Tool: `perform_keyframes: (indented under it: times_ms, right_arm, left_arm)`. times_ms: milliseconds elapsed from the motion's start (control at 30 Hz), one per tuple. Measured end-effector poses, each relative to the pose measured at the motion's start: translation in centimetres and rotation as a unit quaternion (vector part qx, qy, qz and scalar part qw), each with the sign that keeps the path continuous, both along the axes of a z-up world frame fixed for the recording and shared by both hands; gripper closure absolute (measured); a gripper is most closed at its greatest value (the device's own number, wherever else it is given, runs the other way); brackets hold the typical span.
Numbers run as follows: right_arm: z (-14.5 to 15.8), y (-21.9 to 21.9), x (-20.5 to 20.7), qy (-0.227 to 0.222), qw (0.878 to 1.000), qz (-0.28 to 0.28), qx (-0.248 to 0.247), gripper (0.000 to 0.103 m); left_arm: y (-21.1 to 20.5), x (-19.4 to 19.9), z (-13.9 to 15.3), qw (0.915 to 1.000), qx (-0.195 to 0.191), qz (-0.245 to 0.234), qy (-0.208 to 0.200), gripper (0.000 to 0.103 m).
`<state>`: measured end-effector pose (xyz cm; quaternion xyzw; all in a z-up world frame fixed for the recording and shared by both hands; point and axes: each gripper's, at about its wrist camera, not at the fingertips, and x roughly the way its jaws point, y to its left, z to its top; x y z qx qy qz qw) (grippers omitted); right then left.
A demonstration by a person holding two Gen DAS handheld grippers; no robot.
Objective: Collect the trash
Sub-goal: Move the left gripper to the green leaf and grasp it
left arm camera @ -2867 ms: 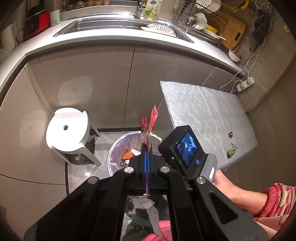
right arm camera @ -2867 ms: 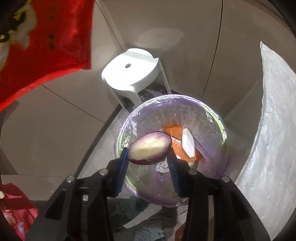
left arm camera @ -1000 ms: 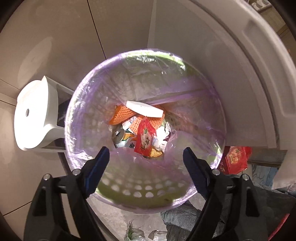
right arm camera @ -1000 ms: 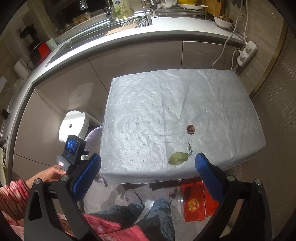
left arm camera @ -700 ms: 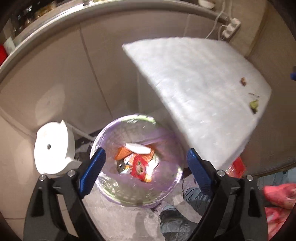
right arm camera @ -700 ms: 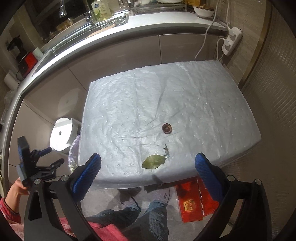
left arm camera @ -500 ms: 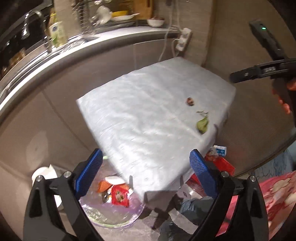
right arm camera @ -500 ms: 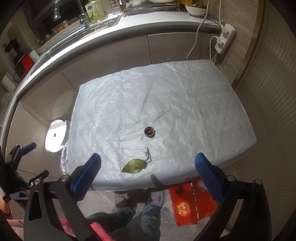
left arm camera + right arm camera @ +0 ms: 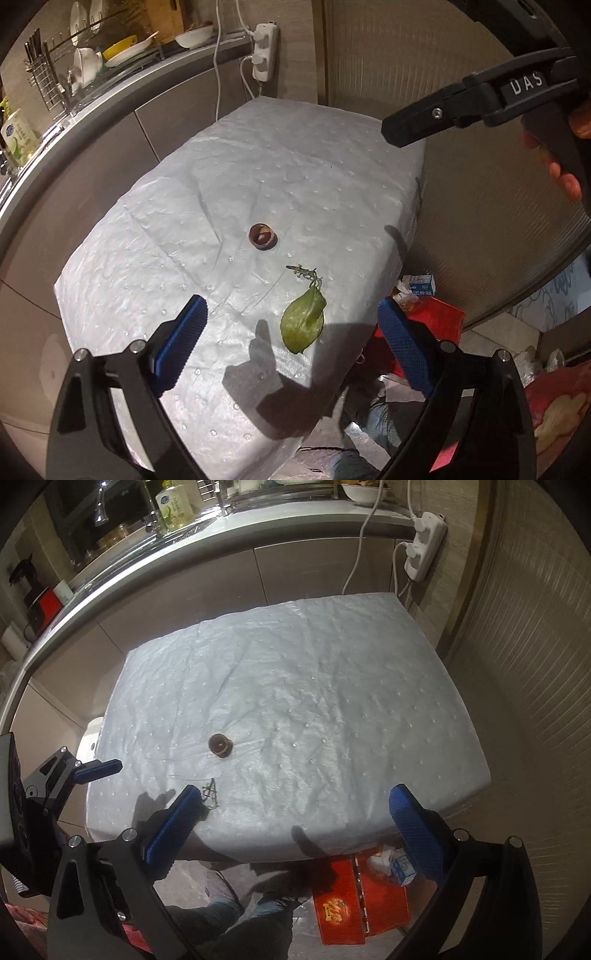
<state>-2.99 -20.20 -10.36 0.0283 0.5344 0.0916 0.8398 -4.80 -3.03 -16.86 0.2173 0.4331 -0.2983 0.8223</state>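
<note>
**Both grippers empty above the table**

The left gripper [image 9: 291,341] hangs over the near part of the table [image 9: 229,177], its blue pads spread wide with nothing between them; its jaws have just been opening. The right gripper [image 9: 295,821] is likewise wide open and empty, poised above the table's near edge. On the pale padded cover lie two scraps of trash: a green leaf [image 9: 303,320] with a small twig [image 9: 306,273] at its tip, and, a little farther in, a brown shell [image 9: 262,236]. Leaf and shell lie apart. In the right view the left pad hides the leaf; only the twig shows. A red box [image 9: 360,904] sits on the floor below the table edge.
</note>
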Motion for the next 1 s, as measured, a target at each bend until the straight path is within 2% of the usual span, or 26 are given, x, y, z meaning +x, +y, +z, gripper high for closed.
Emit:
perform_keyframes:
  times_ms: [133,367,533,700,833,867,900,1000]
  right_arm:
    - [-1.0,-1.7,-0.4,0.0,1.0,-0.004,0.01,0.002]
    - [-2.8,-3.5,-0.7,0.01,0.998,-0.023,0.053,0.002]
    - [-4.0,-3.9,-0.6,0.018,0.997,-0.028,0.068,0.002]
    - [-4.7,-4.1,-0.4,0.018,0.997,-0.029,0.073,0.002]
    - [-5.1,-4.2,0.0,0.018,0.996,-0.031,0.079,0.002]
    - [-5.1,-4.2,0.0,0.018,0.996,-0.031,0.079,0.002]
    - [-5.2,-4.2,0.1,0.019,0.996,-0.031,0.08,0.002]
    - [-5.3,-3.9,0.4,0.019,0.996,-0.028,0.079,0.002]
  left_arm:
    - [-1.4,0.1,-1.2,0.9992,0.031,-0.025,0.0,0.018]
    - [-3.8,1.5,-2.4,0.998,0.044,-0.039,0.022,0.031]
    - [-5.2,2.9,-3.7,0.9966,0.055,-0.043,0.044,0.043]
    - [-5.2,4.3,-5.4,0.9931,0.059,-0.031,0.097,0.062]
    - [-4.7,4.6,-5.4,0.9929,0.045,-0.019,0.109,0.068]
    - [-4.6,4.7,-5.3,0.9927,0.042,-0.018,0.112,0.08]
    - [-4.4,4.9,-5.3,0.9919,0.038,-0.016,0.12,0.084]
    - [-3.6,5.6,-4.6,0.9905,0.019,-0.002,0.136,0.084]
